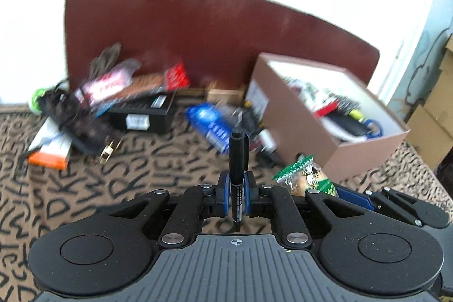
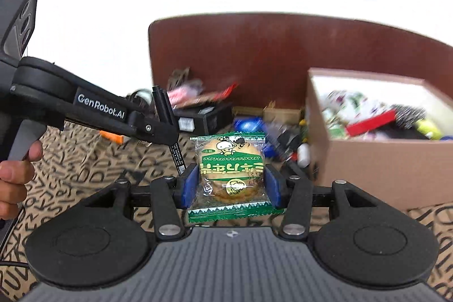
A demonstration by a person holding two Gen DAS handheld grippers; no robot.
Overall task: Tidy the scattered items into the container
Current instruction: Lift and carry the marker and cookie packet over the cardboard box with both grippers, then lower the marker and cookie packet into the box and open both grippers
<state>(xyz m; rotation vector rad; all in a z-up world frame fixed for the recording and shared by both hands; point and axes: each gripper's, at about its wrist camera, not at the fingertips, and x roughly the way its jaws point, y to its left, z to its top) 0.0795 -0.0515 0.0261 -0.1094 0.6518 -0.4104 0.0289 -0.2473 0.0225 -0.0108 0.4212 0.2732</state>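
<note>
Now both loads are gripped, left fingers [image 1: 237, 198] clenched on the upright black pen [image 1: 237, 160], right fingers [image 2: 230, 184] grasping the biscuit packet [image 2: 231, 174], and the box [image 2: 368, 169] sits right of frame, nearer the right.

Upright black marker [image 1: 237, 160], green-wrapped biscuit [image 2: 230, 174], open, part-filled cardboard box [image 2: 368, 160].

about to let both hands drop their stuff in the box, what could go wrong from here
1. The black marker stands upright in the left tool, pinched low on its barrel, so it may pivot or slip out.
2. The right tool grips the biscuit packet by its sides; the crinkly wrapper could slide loose or the biscuit crack.
3. The cardboard box already looks crowded, so items may bounce out, and the tools sit close together.
</note>
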